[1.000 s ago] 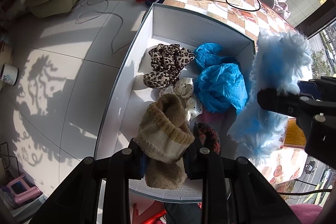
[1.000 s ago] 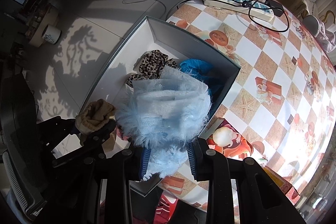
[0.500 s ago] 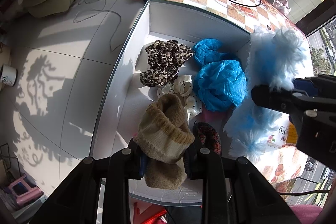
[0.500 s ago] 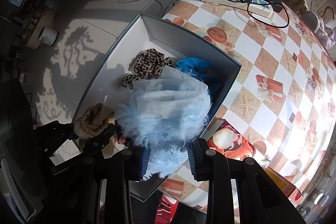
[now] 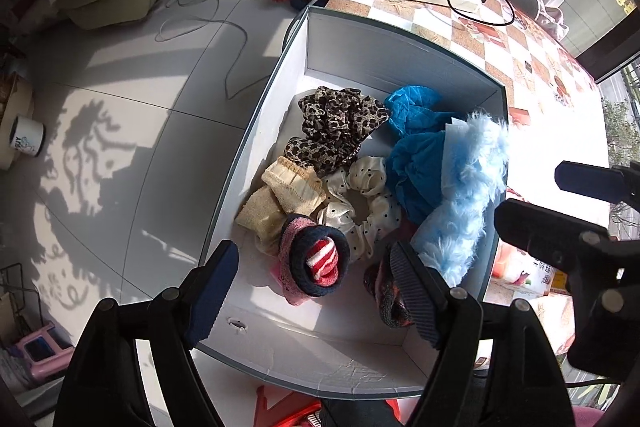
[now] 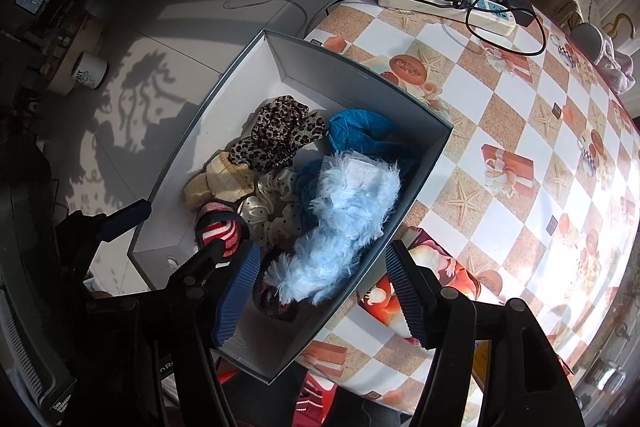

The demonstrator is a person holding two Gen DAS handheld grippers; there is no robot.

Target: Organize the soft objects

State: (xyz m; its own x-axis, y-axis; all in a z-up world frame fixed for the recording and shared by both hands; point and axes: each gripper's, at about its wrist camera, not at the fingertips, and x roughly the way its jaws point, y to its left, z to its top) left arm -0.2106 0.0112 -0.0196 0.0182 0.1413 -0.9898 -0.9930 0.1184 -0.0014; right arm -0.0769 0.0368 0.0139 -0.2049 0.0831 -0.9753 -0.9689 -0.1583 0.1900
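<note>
Left gripper (image 5: 316,291) now spread, empty; the beige knit sock (image 5: 280,199) it pinched half a second ago lies in the box (image 5: 400,51) beside the leopard scrunchie (image 5: 340,123). Right gripper (image 6: 320,291) likewise spread; fluffy blue piece (image 6: 344,223) dropped against the box's right wall. Both deposits look done.

sunlit, hard floor (image 5: 120,131) shadows | table (image 6: 592,227) glare | fisheye edges dark

We see a checkered table (image 6: 520,115) at frame right, our open box (image 6: 424,163) at its left edge, a power strip (image 6: 444,1) upper centre.
</note>
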